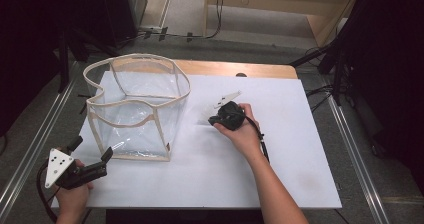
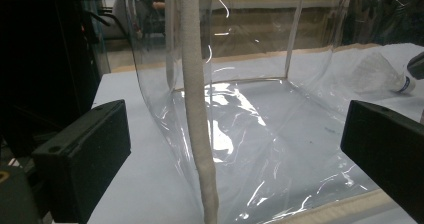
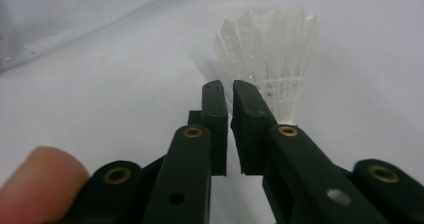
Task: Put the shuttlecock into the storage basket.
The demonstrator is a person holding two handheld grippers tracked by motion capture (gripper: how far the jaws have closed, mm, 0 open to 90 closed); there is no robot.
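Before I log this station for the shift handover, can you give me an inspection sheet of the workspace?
Surface: white board over a wooden tabletop, a faint stain near its right front.
Job's things: white shuttlecock lying on the board, just ahead of the right gripper; clear bag with beige trim, standing open.
Clutter: nothing seen.
Grippers: left gripper open, its jaws either side of the bag's near corner seam; right gripper nearly shut, nothing between its jaws.
Cables: one trailing from each gripper; more on the floor behind.
Surroundings: grey floor, dark stands, metal rails.

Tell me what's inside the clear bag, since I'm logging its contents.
Through the clear bag only its own floor and the white table beneath show; nothing lies inside. The shuttlecock sits outside, at the right claw.
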